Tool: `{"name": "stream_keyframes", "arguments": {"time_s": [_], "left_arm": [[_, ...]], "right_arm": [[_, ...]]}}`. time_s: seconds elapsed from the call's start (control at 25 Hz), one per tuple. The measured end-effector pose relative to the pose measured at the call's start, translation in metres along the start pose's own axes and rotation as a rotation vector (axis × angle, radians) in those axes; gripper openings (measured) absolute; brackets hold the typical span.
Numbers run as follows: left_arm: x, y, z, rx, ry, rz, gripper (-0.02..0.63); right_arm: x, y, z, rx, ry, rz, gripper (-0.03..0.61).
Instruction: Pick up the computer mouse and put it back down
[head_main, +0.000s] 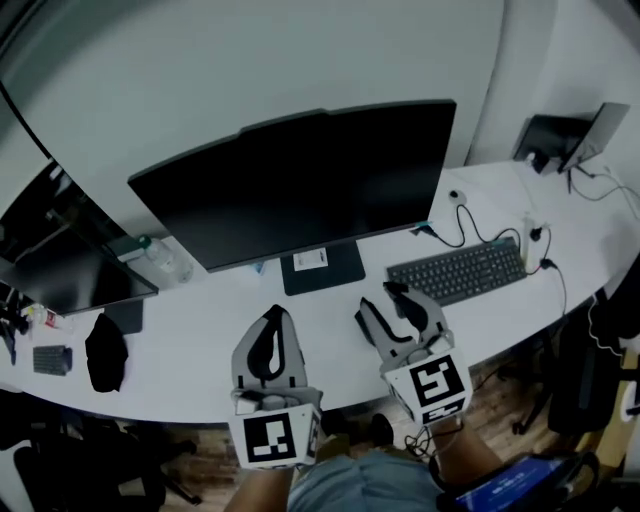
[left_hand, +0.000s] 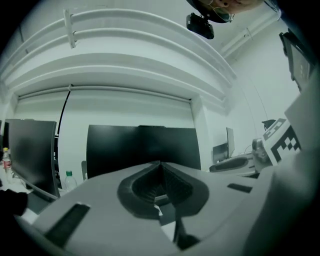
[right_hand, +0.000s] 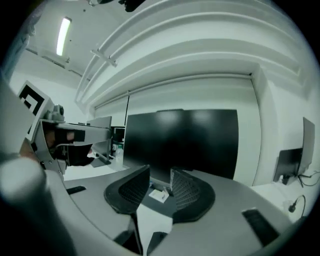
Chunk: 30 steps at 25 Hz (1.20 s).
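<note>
I cannot pick out the computer mouse in any view; the desk patch left of the keyboard (head_main: 455, 270) is covered by my right gripper. My left gripper (head_main: 275, 318) hangs above the white desk (head_main: 200, 320), in front of the monitor stand. In the left gripper view its pads meet (left_hand: 160, 166), shut on nothing. My right gripper (head_main: 378, 300) is raised beside the keyboard's left end. Its ribbed pads stand apart with nothing between them (right_hand: 160, 176). Both grippers point about level at the big dark monitor (head_main: 300, 180).
A second screen (head_main: 60, 250), a plastic bottle (head_main: 160, 258) and a black soft object (head_main: 105, 350) stand at the desk's left. Cables (head_main: 470, 225) run behind the keyboard. A small screen (head_main: 560, 140) stands at the far right. The desk's front edge is just below the grippers.
</note>
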<state>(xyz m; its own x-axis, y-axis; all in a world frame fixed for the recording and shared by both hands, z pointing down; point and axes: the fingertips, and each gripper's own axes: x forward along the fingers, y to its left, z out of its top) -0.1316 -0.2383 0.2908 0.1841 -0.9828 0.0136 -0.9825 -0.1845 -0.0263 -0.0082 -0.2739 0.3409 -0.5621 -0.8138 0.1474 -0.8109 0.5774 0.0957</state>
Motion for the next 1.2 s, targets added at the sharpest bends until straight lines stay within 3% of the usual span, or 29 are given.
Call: {"name": "stream_keyframes", "arguments": {"time_s": [0.08,0.12,0.4,1.2], "left_arm": [[-0.005,-0.002,0.017,0.011,-0.035,0.006,0.005],[-0.008,-0.002,0.026,0.017,-0.053,0.011,0.005],[-0.017,-0.008,0.066,0.02,-0.152,0.021,0.005],[-0.024,-0.009,0.067,0.026,-0.153,0.023,0.005]], "right_arm": [[-0.008,0.003,0.024,-0.023,-0.053,0.001,0.044],[-0.011,0.003,0.034,-0.035,-0.074,-0.002,0.017],[-0.03,-0.003,0.073,-0.091,-0.169,-0.032,0.015],[-0.035,0.006,0.085,-0.111,-0.205,-0.022,0.014]]}}
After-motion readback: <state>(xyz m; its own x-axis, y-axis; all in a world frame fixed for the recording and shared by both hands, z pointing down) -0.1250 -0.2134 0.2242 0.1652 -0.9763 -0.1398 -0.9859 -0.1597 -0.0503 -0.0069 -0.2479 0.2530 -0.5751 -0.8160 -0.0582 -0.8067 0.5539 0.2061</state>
